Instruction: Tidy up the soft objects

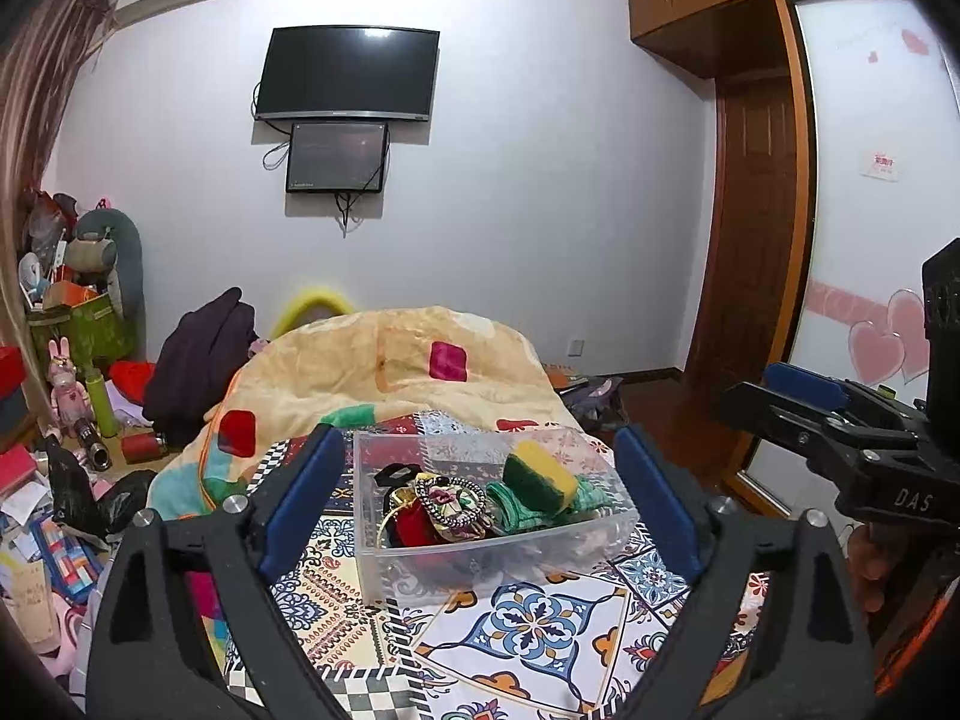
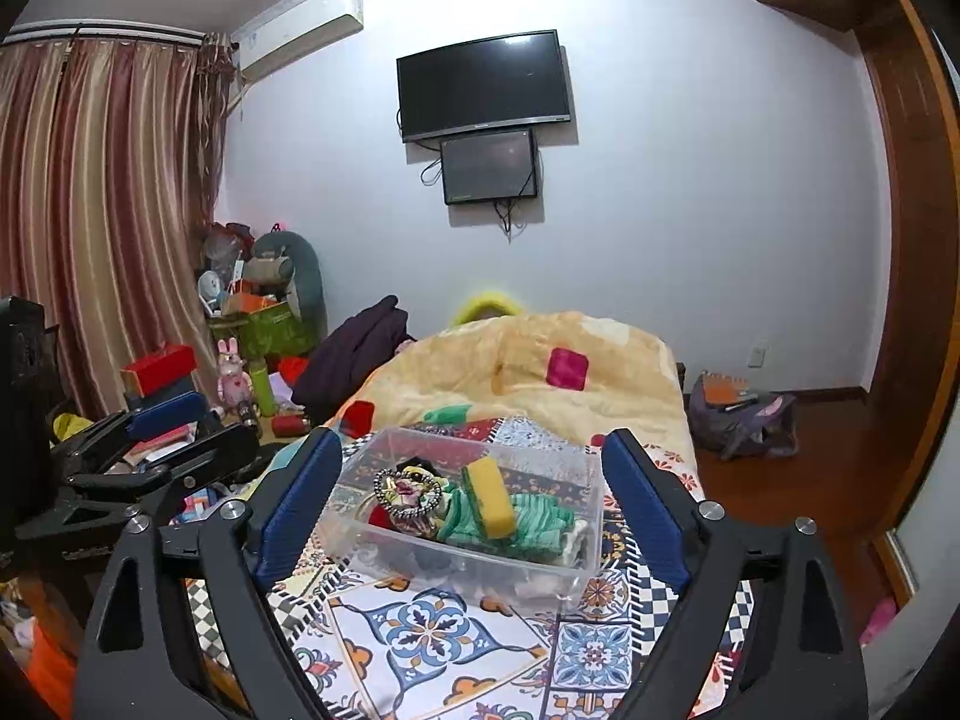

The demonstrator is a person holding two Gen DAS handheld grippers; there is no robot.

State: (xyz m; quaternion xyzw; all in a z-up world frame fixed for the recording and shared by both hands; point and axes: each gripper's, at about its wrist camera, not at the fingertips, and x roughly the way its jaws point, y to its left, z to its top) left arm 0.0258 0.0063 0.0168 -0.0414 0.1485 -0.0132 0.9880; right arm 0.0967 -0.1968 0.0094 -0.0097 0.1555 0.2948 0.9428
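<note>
A clear box (image 1: pixel 492 546) sits on the patterned bed (image 1: pixel 540 630), already holding a sponge (image 1: pixel 540 477), a green cloth (image 1: pixel 510 504) and a beaded pouch (image 1: pixel 447 504). Both the left gripper (image 1: pixel 480 504) and the right gripper (image 2: pixel 474 504) hang with fingers wide and empty, the box at twelve o'clock. Sorting looks nearly finished; the next move likely calls for finding any leftover soft thing.

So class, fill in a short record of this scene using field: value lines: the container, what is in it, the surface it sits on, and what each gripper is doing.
container: clear plastic bin, open top
contents: yellow-green sponge, green cloth, beaded pouch, red item partly hidden
surface: patterned bedspread
behind bin: orange quilt, bunched up
left gripper: open, holding nothing, aimed at the bin
right gripper: open, holding nothing, aimed at the bin
</note>
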